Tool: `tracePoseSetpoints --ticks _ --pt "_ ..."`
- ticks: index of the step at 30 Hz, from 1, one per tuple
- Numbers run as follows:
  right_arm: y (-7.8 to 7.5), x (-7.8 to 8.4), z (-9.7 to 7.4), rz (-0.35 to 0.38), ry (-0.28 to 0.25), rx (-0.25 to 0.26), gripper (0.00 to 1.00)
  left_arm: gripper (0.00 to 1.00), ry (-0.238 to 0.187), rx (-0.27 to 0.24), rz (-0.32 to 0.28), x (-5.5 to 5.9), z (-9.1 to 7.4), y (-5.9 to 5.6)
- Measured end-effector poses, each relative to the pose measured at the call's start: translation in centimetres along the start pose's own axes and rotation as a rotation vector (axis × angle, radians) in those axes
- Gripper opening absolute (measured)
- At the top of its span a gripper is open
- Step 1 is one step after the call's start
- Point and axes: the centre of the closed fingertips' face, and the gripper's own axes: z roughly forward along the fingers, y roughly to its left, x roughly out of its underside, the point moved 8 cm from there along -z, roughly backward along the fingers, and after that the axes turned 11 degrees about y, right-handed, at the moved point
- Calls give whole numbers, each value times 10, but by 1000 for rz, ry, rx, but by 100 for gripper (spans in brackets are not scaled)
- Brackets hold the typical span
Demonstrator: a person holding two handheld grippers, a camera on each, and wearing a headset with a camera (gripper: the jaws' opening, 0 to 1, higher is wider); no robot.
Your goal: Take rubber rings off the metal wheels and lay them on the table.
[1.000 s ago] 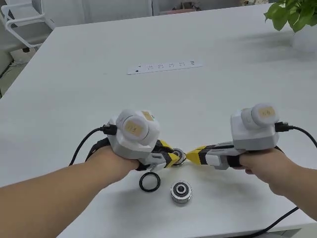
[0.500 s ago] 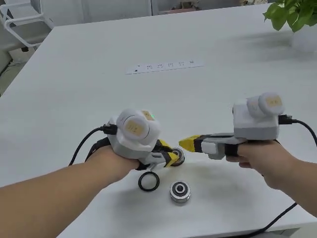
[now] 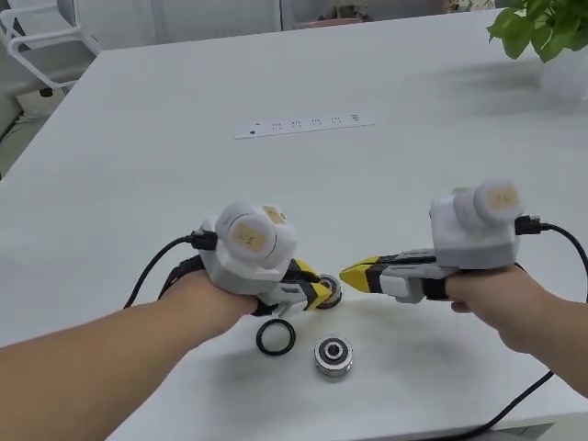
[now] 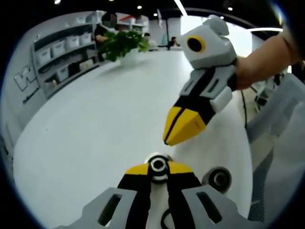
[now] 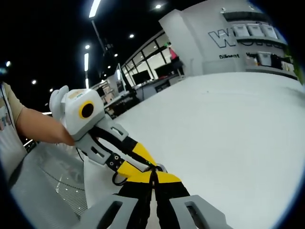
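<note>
Left gripper jaws pinch a metal wheel. Right gripper jaws pressed together, nothing between them, tips just right of that wheel, not touching. One rubber ring lies flat on the table, nearer; a second wheel stands just right of it.

rubber ring: black, flat on table | wheel: beside it (bare) | second wheel: in left tool
</note>
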Motion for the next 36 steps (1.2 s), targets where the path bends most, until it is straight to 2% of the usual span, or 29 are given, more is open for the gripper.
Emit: tracePoseSetpoints --ticks 4,15,21,36 --pt "-3 1 1 -21 8 1 5 12 0 2 0 0 0 0" --pt "-3 14 6 -99 76 5 14 12 -4 2 -3 0 0 0" --pt "-1 15 9 -123 86 9 17 12 -5 2 -4 0 0 0" --pt "-8 14 18 -206 113 25 19 12 -5 0 -8 1 -1 0"
